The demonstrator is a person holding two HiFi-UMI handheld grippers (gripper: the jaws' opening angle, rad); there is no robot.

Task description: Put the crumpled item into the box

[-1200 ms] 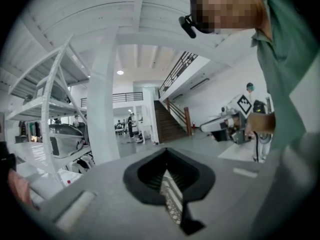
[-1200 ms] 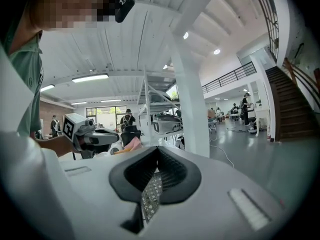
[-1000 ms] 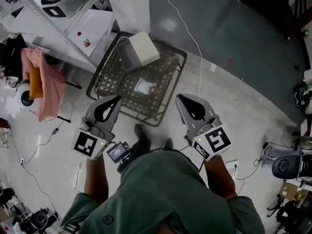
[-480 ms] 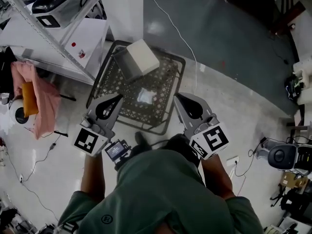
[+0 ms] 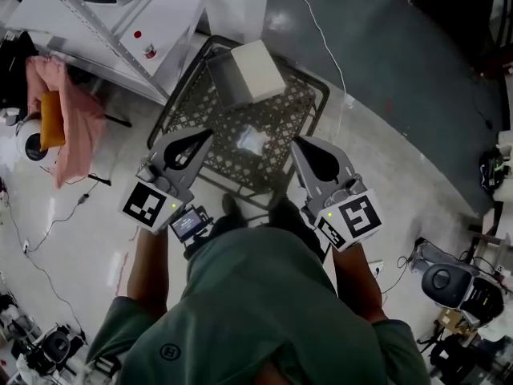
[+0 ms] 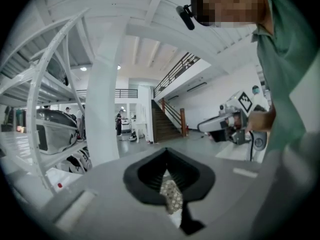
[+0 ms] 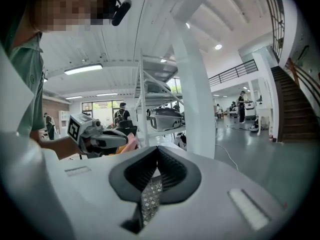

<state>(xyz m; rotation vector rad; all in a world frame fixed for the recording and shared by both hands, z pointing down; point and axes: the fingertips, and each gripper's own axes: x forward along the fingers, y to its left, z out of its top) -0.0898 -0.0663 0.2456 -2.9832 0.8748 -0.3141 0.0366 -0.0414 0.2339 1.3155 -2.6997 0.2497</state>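
A crumpled pale item [image 5: 252, 140] lies on a dark patterned mat [image 5: 288, 111] on the floor. A white box [image 5: 256, 71] stands at the mat's far end, its open side hidden from me. My left gripper [image 5: 205, 137] hangs over the mat's near left edge, shut and empty. My right gripper [image 5: 300, 145] is shut and empty too, over the near right edge. The crumpled item sits between the two tips, a little beyond them. In the left gripper view the left gripper [image 6: 166, 156] shows a strip of mat through its closed jaws, as does the right gripper [image 7: 158, 154] in its own view.
A white metal rack [image 5: 96, 30] stands at the far left, with a pink cloth [image 5: 70, 127] beside it. A white pillar [image 5: 235, 2] rises behind the box. A cable [image 5: 327, 42] trails across the floor past the mat. Equipment [image 5: 449, 283] sits at the right.
The person has stepped toward the mat. Both shut grippers have moved forward and now reach over its near edge, with the crumpled item between their tips.
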